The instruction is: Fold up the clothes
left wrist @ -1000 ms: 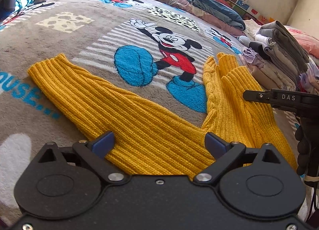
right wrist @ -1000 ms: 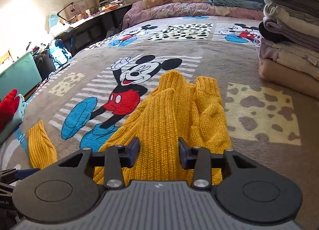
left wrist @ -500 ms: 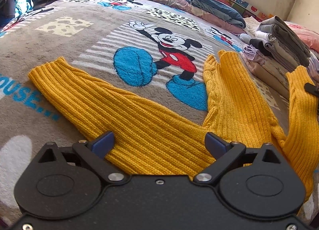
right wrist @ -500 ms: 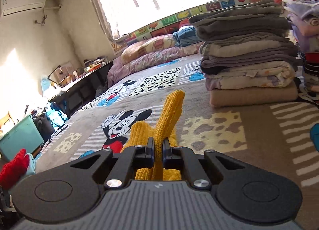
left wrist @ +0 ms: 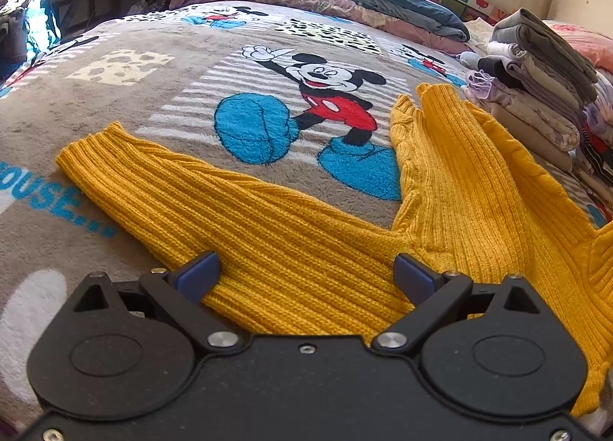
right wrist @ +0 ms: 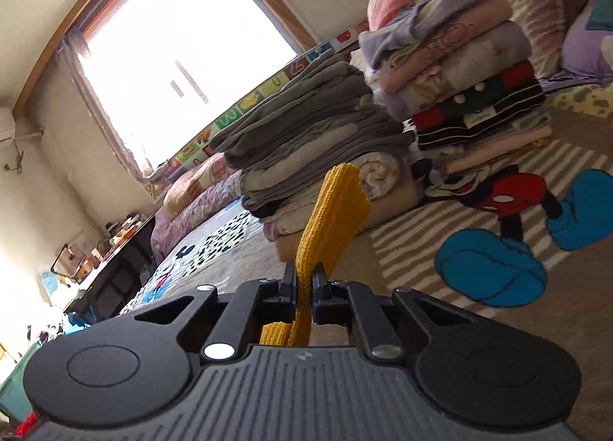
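Left gripper (left wrist: 306,274) level with jaws spread wide, right gripper (right wrist: 304,288) tilted upward, jaws clamped together

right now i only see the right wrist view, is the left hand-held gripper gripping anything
Observer: No. The left hand-held gripper is open, with the yellow sweater lying between its fingers.
Operator: where's the other sleeve
Observer: The other sleeve lies flat on the Mickey Mouse blanket, stretched out to the left.
Operator: what's by its cuff
Observer: Blue lettering printed on the blanket.
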`<action>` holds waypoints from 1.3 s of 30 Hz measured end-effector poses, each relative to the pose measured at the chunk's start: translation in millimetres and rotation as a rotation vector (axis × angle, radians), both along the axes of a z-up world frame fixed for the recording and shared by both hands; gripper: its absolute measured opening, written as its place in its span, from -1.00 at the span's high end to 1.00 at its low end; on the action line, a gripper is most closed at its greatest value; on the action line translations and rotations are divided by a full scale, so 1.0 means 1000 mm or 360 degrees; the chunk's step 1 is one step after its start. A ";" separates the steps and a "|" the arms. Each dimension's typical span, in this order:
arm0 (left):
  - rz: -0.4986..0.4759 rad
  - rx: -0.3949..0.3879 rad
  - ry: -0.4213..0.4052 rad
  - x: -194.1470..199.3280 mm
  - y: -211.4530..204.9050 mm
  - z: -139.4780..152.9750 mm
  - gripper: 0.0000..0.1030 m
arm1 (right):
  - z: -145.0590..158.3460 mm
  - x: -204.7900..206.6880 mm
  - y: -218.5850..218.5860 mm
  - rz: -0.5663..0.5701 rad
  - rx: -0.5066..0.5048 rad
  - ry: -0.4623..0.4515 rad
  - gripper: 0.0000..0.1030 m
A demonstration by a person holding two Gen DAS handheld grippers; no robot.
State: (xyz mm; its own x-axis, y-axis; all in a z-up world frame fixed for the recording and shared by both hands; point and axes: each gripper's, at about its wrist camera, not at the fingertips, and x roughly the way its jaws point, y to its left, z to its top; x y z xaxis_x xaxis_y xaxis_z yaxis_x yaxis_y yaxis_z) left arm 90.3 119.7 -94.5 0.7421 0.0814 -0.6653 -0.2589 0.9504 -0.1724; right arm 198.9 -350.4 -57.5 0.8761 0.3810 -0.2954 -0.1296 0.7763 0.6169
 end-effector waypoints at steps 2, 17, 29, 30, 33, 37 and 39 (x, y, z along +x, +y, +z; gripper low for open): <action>-0.0003 0.0018 0.0001 0.000 -0.001 -0.001 -0.89 | -0.011 -0.005 -0.019 -0.0072 0.0038 0.0024 0.82; -0.0027 0.0145 -0.0017 -0.002 -0.010 -0.006 -0.90 | -0.069 -0.027 -0.070 -0.0300 0.0161 0.0141 0.83; -0.0033 0.0188 -0.0023 -0.003 -0.014 -0.008 -0.91 | -0.075 -0.030 -0.082 -0.0401 0.0066 0.0282 0.83; -0.0033 0.0188 -0.0023 -0.003 -0.014 -0.008 -0.92 | -0.079 -0.026 -0.083 -0.0392 0.0058 0.0345 0.83; -0.0022 0.0159 -0.0038 -0.004 -0.012 -0.006 -0.92 | -0.078 -0.029 -0.082 -0.0437 -0.0089 0.0376 0.76; 0.0035 0.0082 -0.0096 -0.010 -0.005 -0.001 -0.92 | -0.066 -0.049 -0.083 -0.0519 -0.0191 0.0232 0.61; 0.0065 0.0072 -0.0125 -0.013 -0.004 0.003 -0.91 | -0.059 -0.056 -0.079 -0.0479 -0.0245 0.0150 0.58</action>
State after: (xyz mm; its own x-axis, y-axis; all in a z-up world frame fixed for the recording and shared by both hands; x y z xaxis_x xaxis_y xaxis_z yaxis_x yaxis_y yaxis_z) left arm 76.9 115.7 -91.3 0.7873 0.1410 -0.6003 -0.2847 0.9466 -0.1510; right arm 143.1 -429.0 -116.7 0.9084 0.0543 -0.4145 0.1714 0.8559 0.4880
